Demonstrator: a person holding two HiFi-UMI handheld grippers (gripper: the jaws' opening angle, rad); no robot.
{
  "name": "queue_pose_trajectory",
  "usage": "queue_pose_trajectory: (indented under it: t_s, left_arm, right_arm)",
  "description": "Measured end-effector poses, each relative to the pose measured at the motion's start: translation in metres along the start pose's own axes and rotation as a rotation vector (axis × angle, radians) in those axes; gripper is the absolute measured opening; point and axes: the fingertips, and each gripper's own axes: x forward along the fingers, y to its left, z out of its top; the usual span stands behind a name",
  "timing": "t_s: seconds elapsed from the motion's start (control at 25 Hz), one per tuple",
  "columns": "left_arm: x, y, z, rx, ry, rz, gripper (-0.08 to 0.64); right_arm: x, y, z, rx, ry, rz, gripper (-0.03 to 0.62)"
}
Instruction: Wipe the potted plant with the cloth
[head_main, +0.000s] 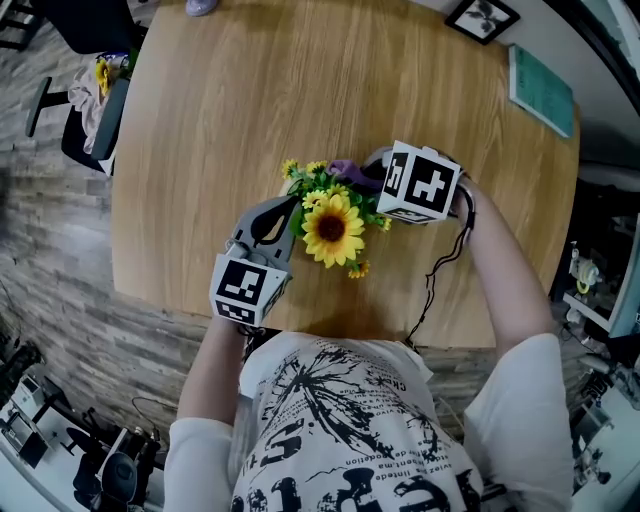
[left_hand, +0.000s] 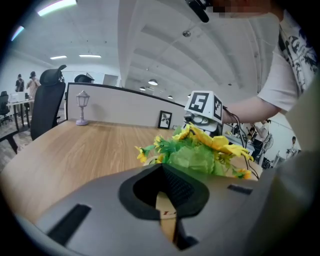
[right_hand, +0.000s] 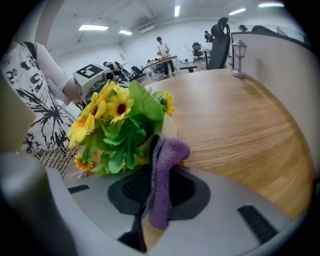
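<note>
The potted plant (head_main: 333, 228) is standing near the tabletop's (head_main: 200, 120) near edge, its pot largely hidden under blooms. The left gripper (left_hand: 162, 169) is clamping shut on the pot's rim, and the right gripper (right_hand: 152, 145) is pinching the purple cloth (right_hand: 162, 175) against the foliage

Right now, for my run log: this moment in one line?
left gripper shut on pot | right gripper shut on cloth | cloth at plant

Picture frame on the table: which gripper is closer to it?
Right. The right gripper is between the plant and the picture frame; the left gripper is beyond the plant, farther.
</note>
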Motion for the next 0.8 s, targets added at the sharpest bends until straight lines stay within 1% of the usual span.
queue_pose_trajectory:
  t_s: [0.24,0.36,0.44,0.52,0.6,0.72,0.8]
  left_arm:
    - [0.001,0.001,-0.003,-0.009,-0.001,0.024,0.002]
    - [0.001,0.000,-0.004,-0.003,-0.001,0.032,0.002]
    - [0.001,0.001,-0.004,-0.001,0.006,0.025,0.002]
    - [0.002,0.001,-0.005,-0.002,0.013,0.017,0.002]
    - [-0.001,0.001,-0.008,0.025,0.021,0.028,0.002]
    - [-0.007,0.002,-0.002,0.078,-0.001,0.059,0.003]
    - [-0.010,0.002,0.010,0.084,-0.039,0.062,0.003]
  right_arm:
    - [-0.006,0.017,-0.021,0.030,0.023,0.044,0.074]
    - [-0.012,0.018,-0.027,0.057,0.027,0.020,0.074]
    - [-0.019,0.010,-0.029,0.082,0.038,-0.049,0.075]
    - [-0.030,-0.002,-0.028,0.109,0.045,-0.160,0.075]
    - [-0.043,-0.015,-0.023,0.139,0.020,-0.277,0.077]
    - [-0.070,-0.029,-0.006,0.193,-0.069,-0.418,0.077]
    - [-0.090,-0.036,0.009,0.230,-0.158,-0.494,0.077]
